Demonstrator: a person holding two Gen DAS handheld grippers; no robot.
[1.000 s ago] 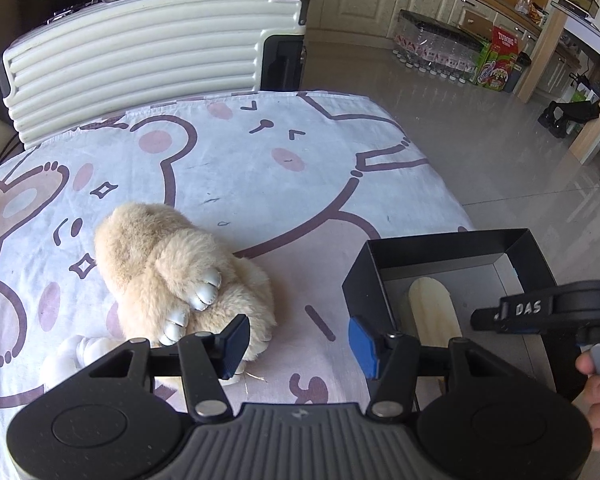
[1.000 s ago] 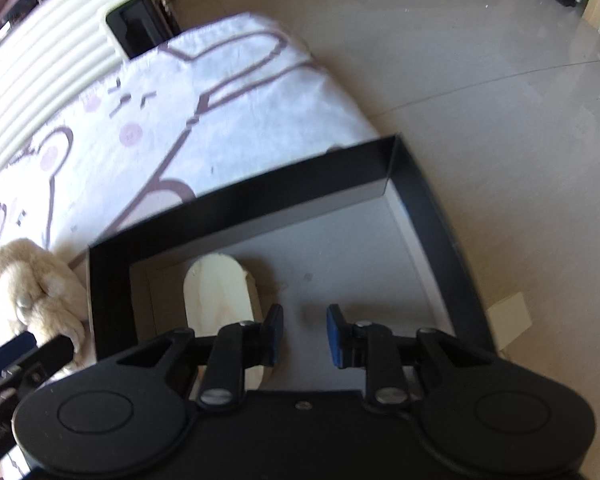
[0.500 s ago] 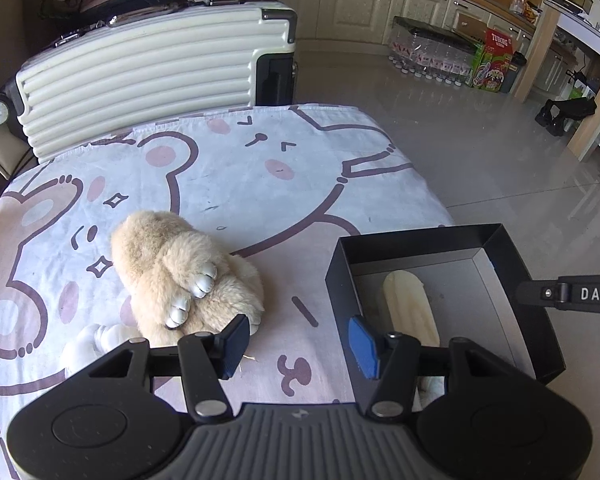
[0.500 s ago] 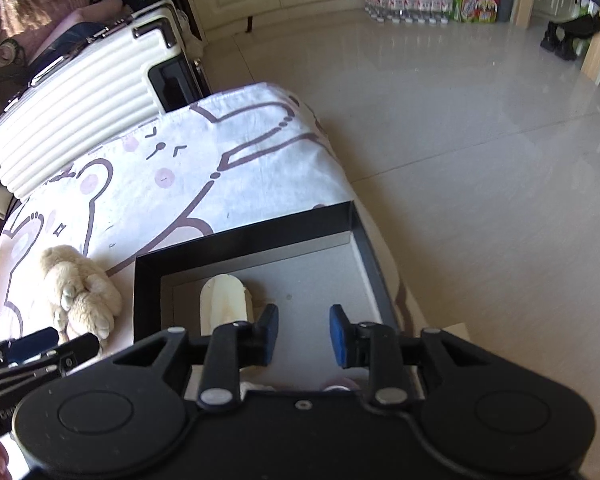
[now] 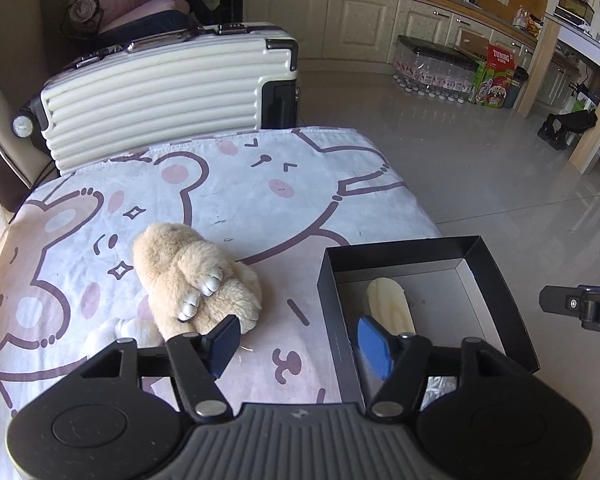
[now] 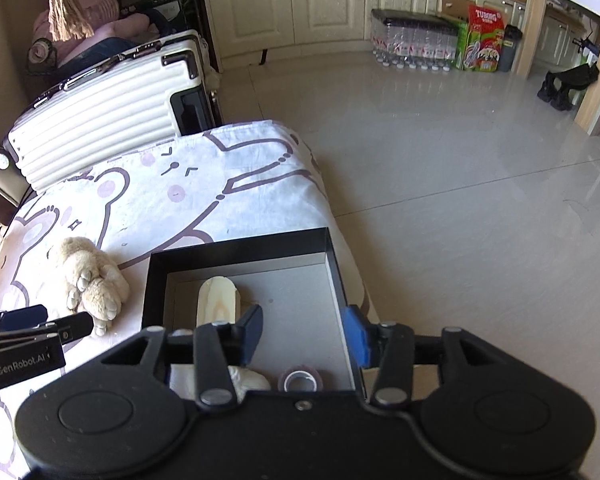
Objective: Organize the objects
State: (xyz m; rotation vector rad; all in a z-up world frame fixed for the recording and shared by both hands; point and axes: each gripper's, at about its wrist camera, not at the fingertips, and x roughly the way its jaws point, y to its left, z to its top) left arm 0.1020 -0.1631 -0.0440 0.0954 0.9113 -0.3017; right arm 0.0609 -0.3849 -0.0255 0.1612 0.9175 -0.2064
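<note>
Your left hand-held gripper (image 5: pixel 296 342), jaws apart and empty, sits nearest the fluffy beige plush toy (image 5: pixel 194 280) just ahead-left on the table's bear-print cloth (image 5: pixel 260 184), long axis running away; right hand-held gripper (image 6: pixel 304 334), likewise spread, hovers over the black open box (image 6: pixel 236 250).

You have bare cloth (image 5: pixel 236 200) beyond the plush toy (image 5: pixel 192 280) up to the suitcase (image 5: pixel 168 92), which walls off the far edge. The black box (image 6: pixel 240 258) is open on top (its right half bare), though a tape roll (image 6: pixel 300 380), apparently, crowds the near wall.
</note>
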